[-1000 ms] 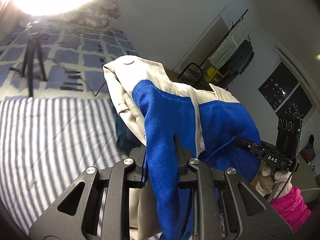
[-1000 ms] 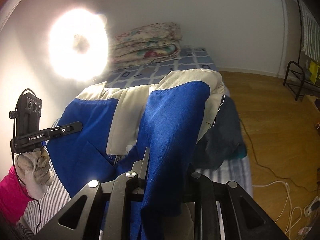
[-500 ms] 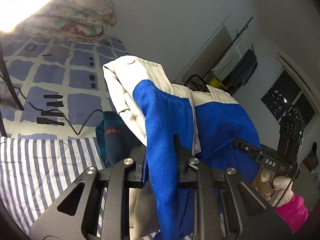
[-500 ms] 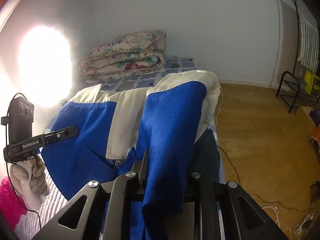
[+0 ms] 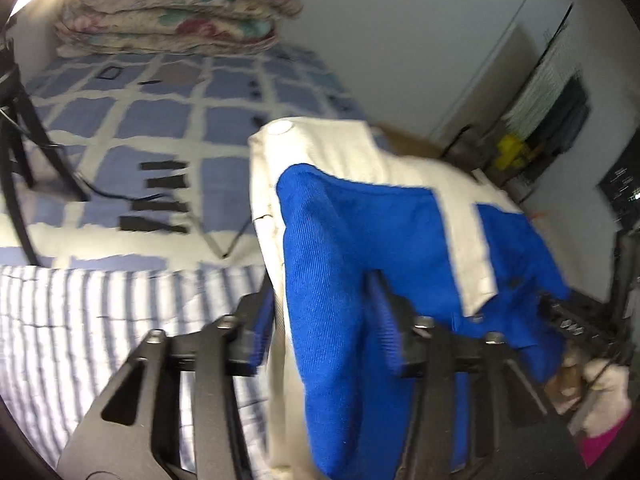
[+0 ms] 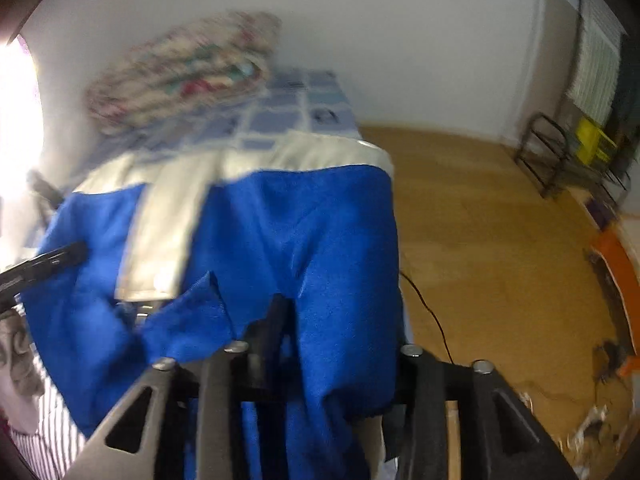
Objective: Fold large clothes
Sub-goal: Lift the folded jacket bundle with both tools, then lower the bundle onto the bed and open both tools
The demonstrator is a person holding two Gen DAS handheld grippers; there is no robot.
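Nearest, at six o'clock in each wrist view: left gripper (image 5: 324, 300) and right gripper (image 6: 340, 320), jaws of both opening, a fold of the blue and cream jacket (image 5: 360, 240) draped between each pair and no longer pinched, the right one's far finger hidden under cloth. Beyond, jacket hanging over the striped sheet (image 5: 100, 320), cream collar band at twelve o'clock of the blue panels, a gloved hand (image 5: 600, 380) at four o'clock. Farther, checked bedspread (image 5: 160, 120), folded floral quilt (image 5: 172, 12) at eleven o'clock by the wall; wooden floor (image 6: 500, 240) at three o'clock in the right view.
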